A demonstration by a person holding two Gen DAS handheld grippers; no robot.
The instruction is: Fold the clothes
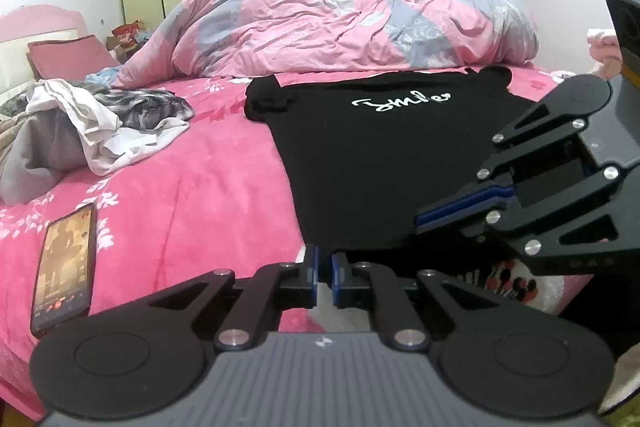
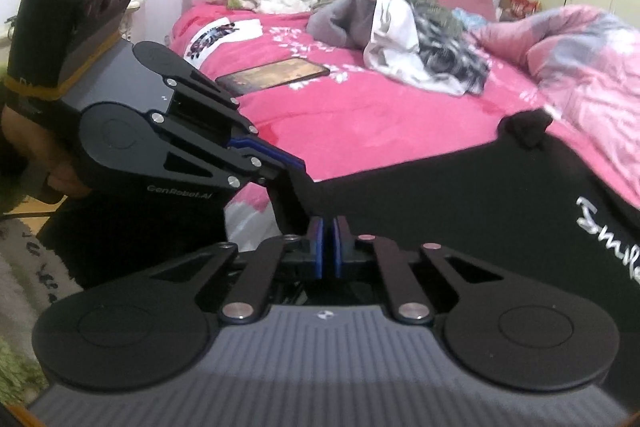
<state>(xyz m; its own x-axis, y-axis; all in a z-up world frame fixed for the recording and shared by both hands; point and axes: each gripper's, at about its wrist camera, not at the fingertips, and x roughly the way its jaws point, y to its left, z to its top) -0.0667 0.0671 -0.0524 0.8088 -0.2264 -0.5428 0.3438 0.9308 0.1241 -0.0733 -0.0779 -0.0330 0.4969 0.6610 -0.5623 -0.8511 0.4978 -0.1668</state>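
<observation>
open pink sheet [image 1: 208, 179] at 10 o'clock of black shirt [image 1: 360, 163]; phone [image 1: 66, 263] at 8, clothes pile [image 1: 88, 123] at 10, duvet [image 1: 340, 23] at 12.

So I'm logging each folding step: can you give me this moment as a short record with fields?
garment: black T-shirt, spread flat on the pink bedsheet, white script print up
left gripper: shut on the shirt's near hem
right gripper: shut on the same hem, further right
fold: not yet begun
phone: screen lit, left of the shirt
clothes pile: unfolded, far left
duvet: bunched behind the shirt

black T-shirt [image 1: 360, 163], pink floral bedsheet [image 1: 192, 187]
</observation>
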